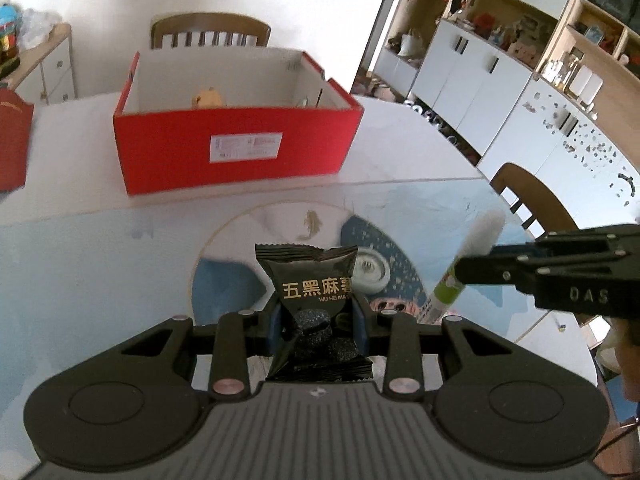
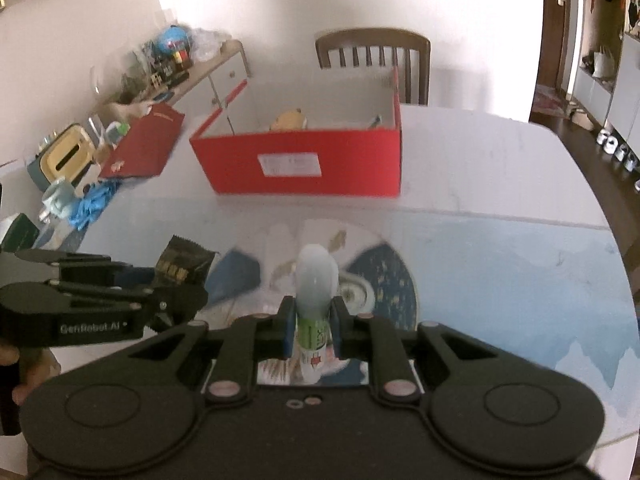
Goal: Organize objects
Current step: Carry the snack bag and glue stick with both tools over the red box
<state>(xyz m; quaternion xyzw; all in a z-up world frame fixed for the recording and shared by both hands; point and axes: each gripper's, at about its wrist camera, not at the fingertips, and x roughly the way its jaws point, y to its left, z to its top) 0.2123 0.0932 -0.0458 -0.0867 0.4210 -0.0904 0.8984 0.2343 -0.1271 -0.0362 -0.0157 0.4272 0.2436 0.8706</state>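
Observation:
My left gripper [image 1: 318,312] is shut on a black snack packet [image 1: 308,276] with gold lettering, held upright above the table. To its right, my right gripper [image 1: 462,270] is shut on a small bottle [image 1: 448,292] with a green label and a white cap. In the right wrist view the bottle [image 2: 316,276] stands upright between the right gripper [image 2: 312,320] pads. At the left there, the left gripper [image 2: 176,284] holds the packet [image 2: 182,264]. An open red box [image 1: 236,148] [image 2: 304,168] sits farther back on the table with a yellowish toy [image 2: 290,118] inside.
A blue pictured mat [image 2: 480,264] covers the near table, with a white round object [image 1: 372,272] on it. A red folder [image 2: 144,140], tissue box [image 2: 66,154], mug [image 2: 58,196] and blue gloves [image 2: 90,204] crowd the table's left edge. Chairs [image 1: 210,34] [image 1: 528,196] stand behind and right.

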